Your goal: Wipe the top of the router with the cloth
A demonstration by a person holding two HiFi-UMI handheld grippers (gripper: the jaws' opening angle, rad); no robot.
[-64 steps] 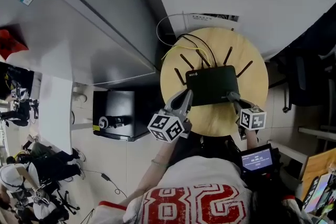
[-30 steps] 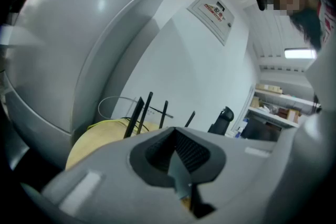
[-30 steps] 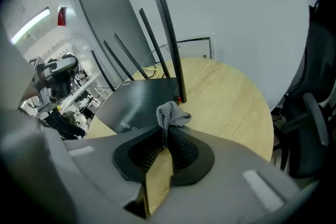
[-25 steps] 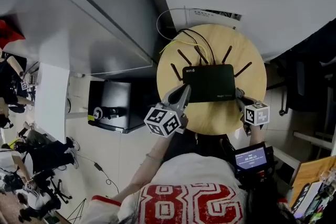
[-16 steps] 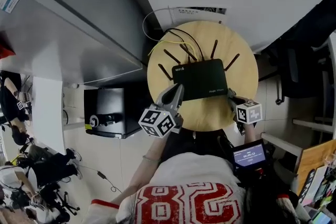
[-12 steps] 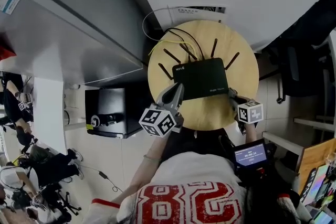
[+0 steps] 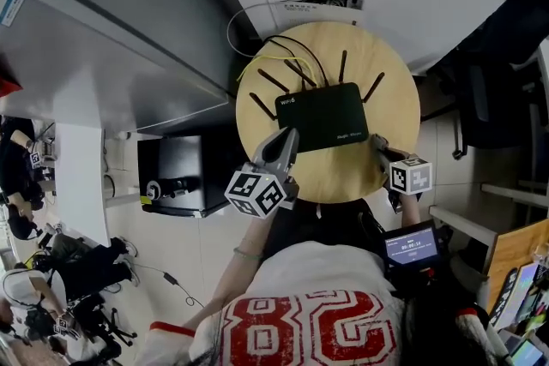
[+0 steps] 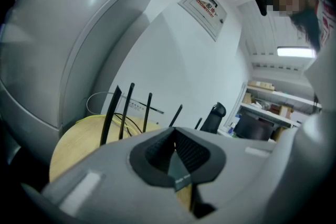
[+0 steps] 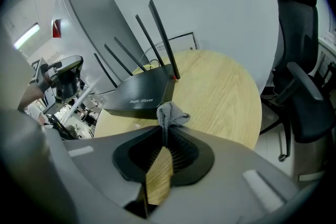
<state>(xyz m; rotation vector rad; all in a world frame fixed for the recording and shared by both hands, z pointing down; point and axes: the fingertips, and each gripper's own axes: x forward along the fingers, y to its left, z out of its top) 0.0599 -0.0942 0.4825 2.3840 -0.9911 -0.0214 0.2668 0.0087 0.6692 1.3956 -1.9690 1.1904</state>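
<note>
— Counted up, what stands there?
— One round wooden table and one black router with five antennas.
— Cables?
— One yellow cable and one white cable. The black ones bunch together, so I cannot count them.
— Cloths?
— One grey cloth.
— Tools?
— Two: the left gripper and the right gripper. Each has one of the two marker cubes.
— Anything else?
— One black office chair and one small lit screen.
</note>
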